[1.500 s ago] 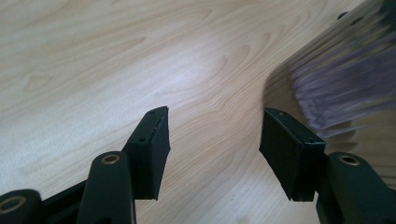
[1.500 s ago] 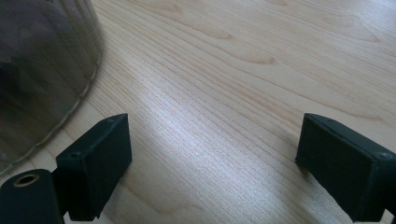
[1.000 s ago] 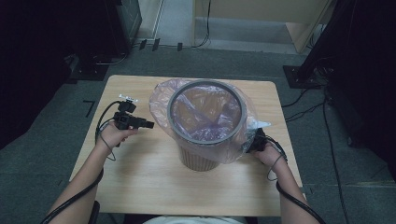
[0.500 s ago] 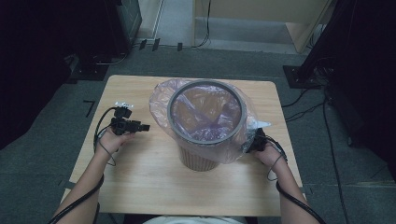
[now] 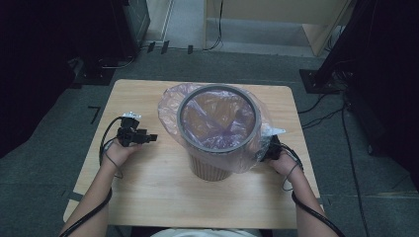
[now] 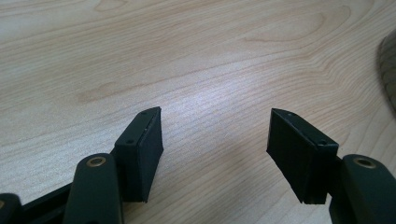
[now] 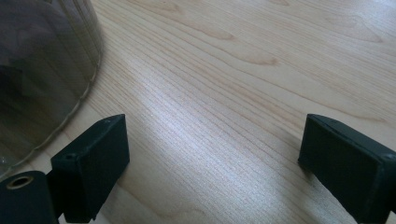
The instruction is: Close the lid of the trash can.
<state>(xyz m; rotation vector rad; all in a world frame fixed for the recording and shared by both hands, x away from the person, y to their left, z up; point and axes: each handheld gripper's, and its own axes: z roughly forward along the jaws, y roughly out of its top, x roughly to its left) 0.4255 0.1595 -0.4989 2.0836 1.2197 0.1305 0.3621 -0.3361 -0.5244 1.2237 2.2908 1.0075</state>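
A brown bin [image 5: 211, 165] lined with a pink plastic bag [image 5: 217, 118] is set in the middle of the wooden surface [image 5: 148, 197]. The left tongs [image 5: 152, 138] are held wide apart, well away from it. The right tongs [image 7: 215, 158] are spread too, maybe touching the bag.

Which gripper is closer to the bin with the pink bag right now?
Right. The right gripper sits beside the bin, against the pink bag's overhang. The left gripper hovers over bare table, a clear gap from the bin.
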